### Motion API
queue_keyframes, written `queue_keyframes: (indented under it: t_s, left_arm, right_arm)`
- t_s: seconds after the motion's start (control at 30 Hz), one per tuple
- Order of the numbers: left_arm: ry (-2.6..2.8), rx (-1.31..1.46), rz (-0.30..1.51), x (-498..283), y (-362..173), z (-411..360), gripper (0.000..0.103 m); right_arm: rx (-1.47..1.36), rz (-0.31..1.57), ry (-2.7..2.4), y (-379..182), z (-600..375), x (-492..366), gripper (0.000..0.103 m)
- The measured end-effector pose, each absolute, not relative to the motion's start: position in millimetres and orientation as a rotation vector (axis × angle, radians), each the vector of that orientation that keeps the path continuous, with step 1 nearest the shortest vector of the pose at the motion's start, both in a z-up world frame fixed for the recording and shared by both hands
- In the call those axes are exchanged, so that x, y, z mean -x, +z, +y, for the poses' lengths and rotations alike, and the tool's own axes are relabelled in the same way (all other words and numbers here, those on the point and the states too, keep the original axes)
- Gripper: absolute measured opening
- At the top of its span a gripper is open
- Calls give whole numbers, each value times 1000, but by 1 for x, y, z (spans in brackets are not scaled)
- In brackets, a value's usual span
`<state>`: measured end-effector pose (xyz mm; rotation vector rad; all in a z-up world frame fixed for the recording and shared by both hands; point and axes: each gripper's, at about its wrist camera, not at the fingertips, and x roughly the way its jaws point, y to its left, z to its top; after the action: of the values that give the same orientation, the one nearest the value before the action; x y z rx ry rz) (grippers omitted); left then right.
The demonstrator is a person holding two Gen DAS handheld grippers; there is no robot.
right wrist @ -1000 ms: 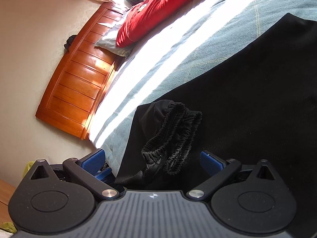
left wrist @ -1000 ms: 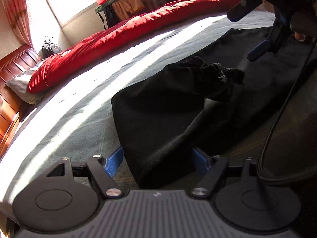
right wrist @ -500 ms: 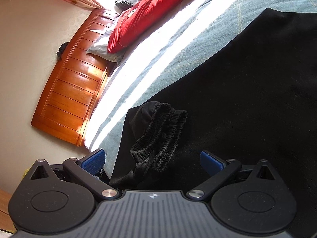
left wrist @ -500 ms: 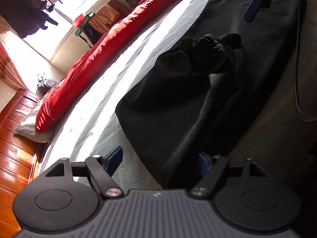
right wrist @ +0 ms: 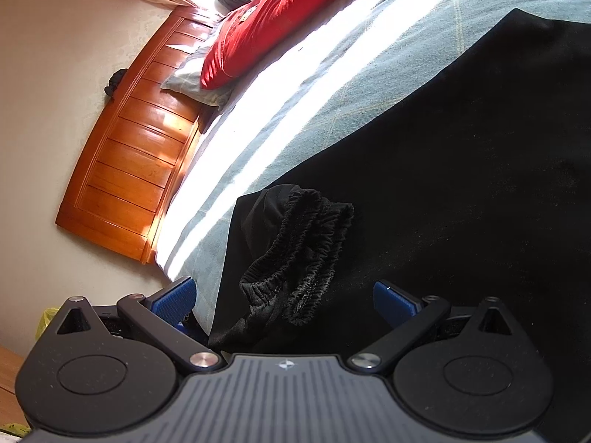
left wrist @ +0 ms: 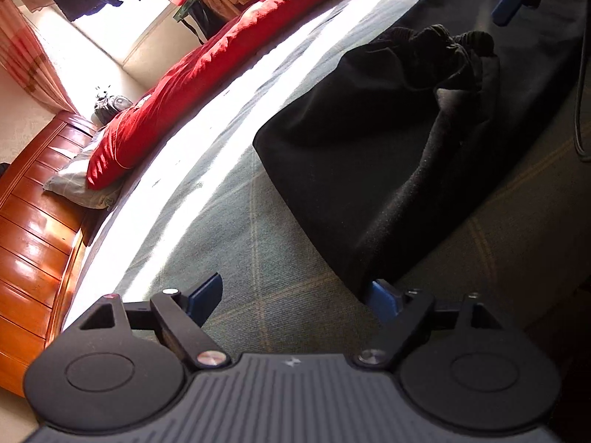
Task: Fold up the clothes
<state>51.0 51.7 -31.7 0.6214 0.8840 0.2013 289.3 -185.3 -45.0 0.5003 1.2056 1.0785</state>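
A black garment (left wrist: 369, 129) lies spread on the grey-green bed sheet (left wrist: 240, 229), its elastic waistband (left wrist: 443, 40) bunched up at the far end. My left gripper (left wrist: 295, 297) hovers low over the sheet and its jaws are opening. Only bare sheet lies between them, and the garment's near corner ends at the right pad. In the right wrist view the same garment (right wrist: 461, 184) fills the right side. My right gripper (right wrist: 284, 299) stands open just behind the crumpled waistband (right wrist: 295, 254), with its pads apart from the cloth. One right fingertip (left wrist: 508, 3) shows in the left wrist view.
A red duvet (left wrist: 221, 74) runs along the bed's far side, over a pale pillow (left wrist: 74, 188). The wooden headboard (left wrist: 29, 240) stands at the left. A black cable (left wrist: 581, 74) hangs at the right edge. The bed's edge drops off beside my right gripper's left finger (right wrist: 173, 299).
The left gripper has rolled and slid left off the garment's edge, so the cloth that lay between its fingers now ends at the right pad. Its jaws stand wider. The right gripper has hardly moved.
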Motion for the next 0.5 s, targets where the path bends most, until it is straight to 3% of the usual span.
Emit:
queue_keyframes:
  t_s: [0.13,0.27,0.5]
  left_arm:
    - [196,-519,899,-42,-13,66,83]
    - [193,-374,801,-47,21,85,84]
    - [-119,97,660,-106,29,127,84]
  right_arm:
    - [-501,1197,1085,-41,-182,-291,103]
    - [-490,1180,1111,-33,-176,-290,103]
    - [-460,1140,1143,-15,-159,-282,103]
